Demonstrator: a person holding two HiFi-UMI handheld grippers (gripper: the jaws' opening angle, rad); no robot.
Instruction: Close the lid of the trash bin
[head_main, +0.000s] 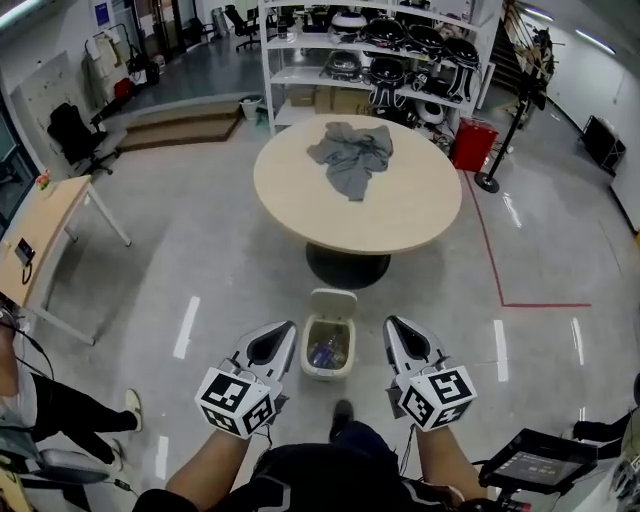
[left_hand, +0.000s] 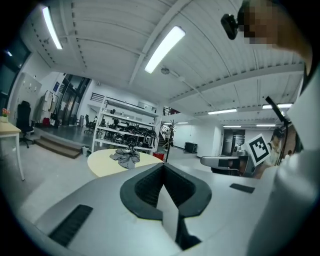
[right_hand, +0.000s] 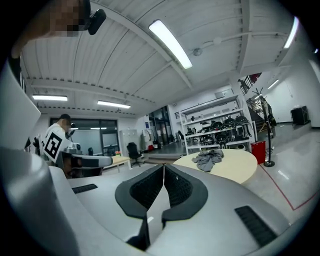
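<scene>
One trash bin (head_main: 327, 371), one round table (head_main: 400, 215), one grey cloth (head_main: 352, 155). One left gripper (head_main: 287, 326) and one right gripper (head_main: 392, 322). One far shelving rack (head_main: 303, 45).

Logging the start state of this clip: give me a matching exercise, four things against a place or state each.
Things:
1 trash bin
2 grey cloth
3 left gripper
4 red box

Places or states:
A on the round table
B jaws together, nothing between them
C beside the shelves
D lid up

Pairs: 1-D, 2-A, 3-B, 4-C
</scene>
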